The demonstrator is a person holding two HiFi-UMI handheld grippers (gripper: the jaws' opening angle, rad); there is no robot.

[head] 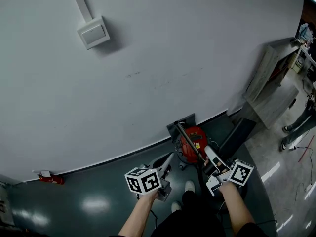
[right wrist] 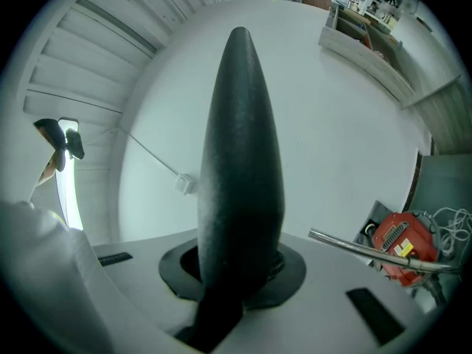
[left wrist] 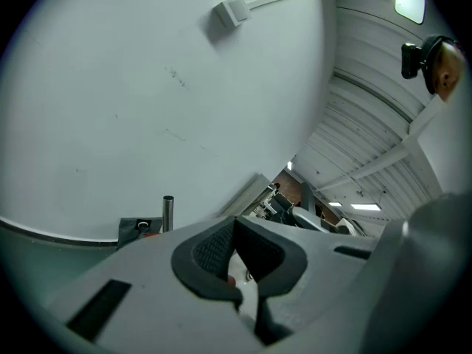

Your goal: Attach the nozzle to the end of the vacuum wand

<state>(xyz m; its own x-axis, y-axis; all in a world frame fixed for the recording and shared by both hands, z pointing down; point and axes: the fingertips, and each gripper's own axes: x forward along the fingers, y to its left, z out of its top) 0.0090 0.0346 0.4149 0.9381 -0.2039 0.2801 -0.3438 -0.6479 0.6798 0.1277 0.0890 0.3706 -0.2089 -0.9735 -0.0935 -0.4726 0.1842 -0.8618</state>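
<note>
My right gripper [head: 211, 157] [right wrist: 240, 271] is shut on a long black tapered nozzle [right wrist: 240, 161] that sticks out past the jaws toward the wall; in the head view it is the dark bar [head: 238, 136]. The metal vacuum wand [head: 191, 143] [right wrist: 369, 251] [left wrist: 168, 212] slants up from the red vacuum [head: 195, 141] [right wrist: 398, 243] standing on the floor by the wall. The nozzle tip is apart from the wand's end. My left gripper [head: 168, 161] [left wrist: 240, 275] hangs left of the vacuum, shut with nothing in it.
A pale wall with a switch box [head: 94, 32] [left wrist: 231, 10] fills the front. A wooden bench [head: 269, 90] stands at the right, with another person's feet [head: 289, 132] beyond it. A small red item [head: 52, 179] lies at the wall's base. White shoes [head: 189, 185] show below.
</note>
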